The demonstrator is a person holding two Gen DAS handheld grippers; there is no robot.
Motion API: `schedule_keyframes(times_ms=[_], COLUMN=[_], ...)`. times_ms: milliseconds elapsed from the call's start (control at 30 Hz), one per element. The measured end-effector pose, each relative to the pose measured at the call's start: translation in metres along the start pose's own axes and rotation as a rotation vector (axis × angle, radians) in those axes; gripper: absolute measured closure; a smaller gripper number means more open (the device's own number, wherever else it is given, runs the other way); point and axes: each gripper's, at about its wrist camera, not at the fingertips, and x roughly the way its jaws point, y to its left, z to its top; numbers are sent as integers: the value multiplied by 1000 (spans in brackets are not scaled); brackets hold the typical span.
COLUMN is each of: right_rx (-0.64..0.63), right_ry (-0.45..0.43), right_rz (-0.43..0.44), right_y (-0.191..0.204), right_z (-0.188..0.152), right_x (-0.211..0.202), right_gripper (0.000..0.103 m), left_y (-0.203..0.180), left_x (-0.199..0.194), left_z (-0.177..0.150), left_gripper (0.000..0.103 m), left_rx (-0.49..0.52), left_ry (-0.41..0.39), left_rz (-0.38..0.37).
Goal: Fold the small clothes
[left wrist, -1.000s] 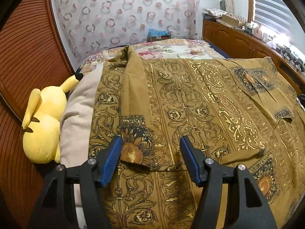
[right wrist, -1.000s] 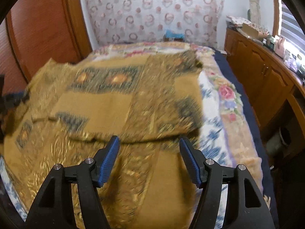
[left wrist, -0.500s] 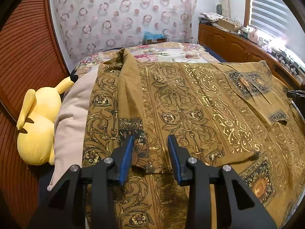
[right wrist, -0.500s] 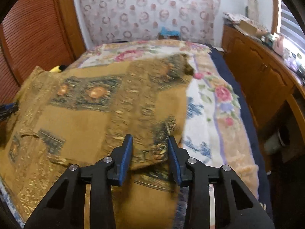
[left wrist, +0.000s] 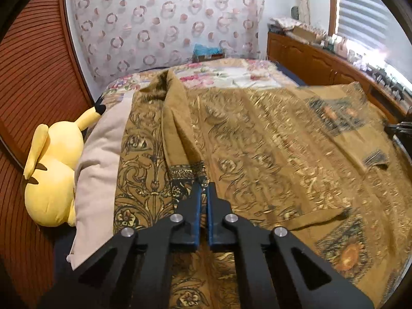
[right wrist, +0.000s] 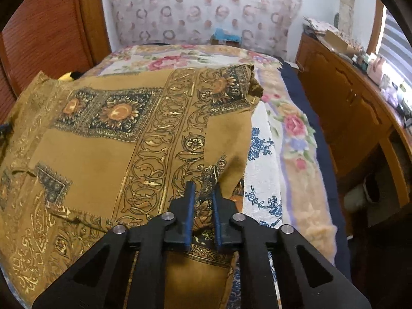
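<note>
The gold-patterned shirt (left wrist: 257, 141) lies spread on the bed (right wrist: 296, 134), soft and limp. Both grippers, left (left wrist: 203, 193) and right (right wrist: 203, 193), have just closed, fingers pinching its hem corners, good holds for folding.

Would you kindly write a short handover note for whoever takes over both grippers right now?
Left gripper: jaws have just closed on the folded-in sleeve of the mustard-gold patterned shirt.
Right gripper: jaws have just closed on the other sleeve's cuff.
Shirt lies spread on the floral bedspread.
Done: both sleeves gripped.
Left: the body folds, probably; none visible yet.
</note>
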Motion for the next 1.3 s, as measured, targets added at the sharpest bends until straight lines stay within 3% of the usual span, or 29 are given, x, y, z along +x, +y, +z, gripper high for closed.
schedule_keyframes(times_ms=[300,767,900,1300], right_rx=[-34,-64,-81,-160], right_ry=[-67,-148,-158,-90], right_rz=[12,37,46,72], right_y=[9,27,35,62], right_z=[4,-10,-25,-111], right_x=[-30,-96,-119,-167], right_gripper=[99,100,99,100], left_y=[2,18,16,20], left_x=[-35,-88,-110,-160], left_z=[7,-14,-33,-123], left_gripper=[103,103,103,103], left_rx=[-5,-55,-66,-124], left_ry=[-71,-143,-159,-120], left_rz=[1,1,-4,-3])
